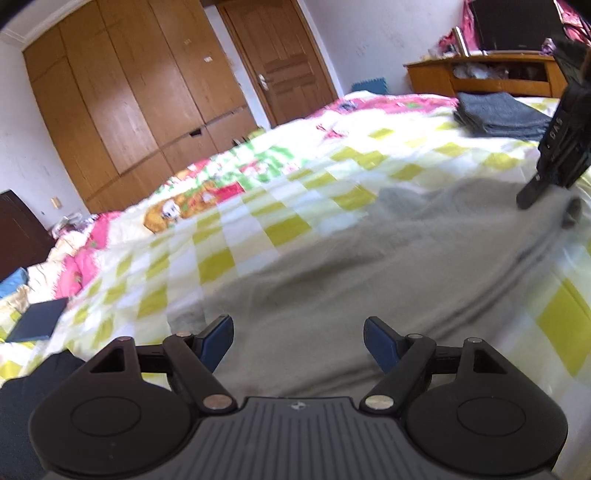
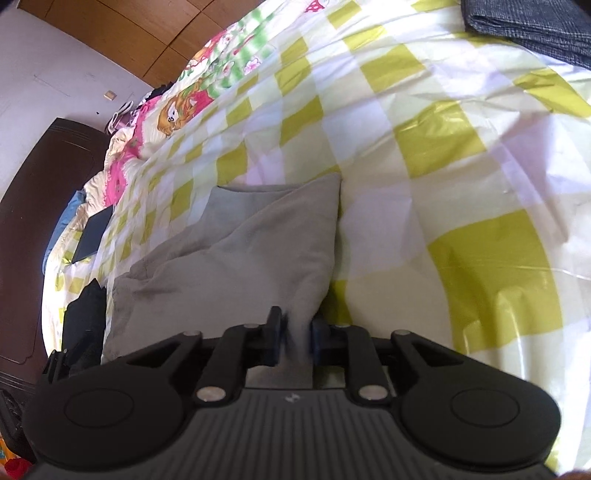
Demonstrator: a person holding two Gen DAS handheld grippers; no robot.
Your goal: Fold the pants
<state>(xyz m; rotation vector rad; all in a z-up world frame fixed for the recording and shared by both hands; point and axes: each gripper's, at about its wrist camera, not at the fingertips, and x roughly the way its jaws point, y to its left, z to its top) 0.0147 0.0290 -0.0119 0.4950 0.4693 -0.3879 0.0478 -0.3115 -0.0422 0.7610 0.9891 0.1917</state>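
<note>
Grey pants [image 1: 332, 277] lie spread on the yellow-and-white checked bedspread [image 1: 236, 236]. My left gripper [image 1: 298, 332] hovers open just above their near part, and its blue pads touch no cloth. In the right wrist view the pants [image 2: 240, 258] lie folded over, with one corner pointing away. A blurred strip of the cloth runs up between the pads of my right gripper [image 2: 297, 332]. Those jaws stand apart and do not clearly press on it. The right gripper [image 1: 543, 184] also shows at the pants' far right edge in the left wrist view.
A folded dark grey stack [image 1: 495, 114] lies at the far side of the bed, also seen as the stack [image 2: 535, 26]. A black garment [image 2: 85, 317] and a flat dark blue item [image 1: 37, 317] lie to the left. Beyond the bed stand a wooden wardrobe [image 1: 122, 96], a door [image 1: 280, 62] and a cabinet [image 1: 480, 74].
</note>
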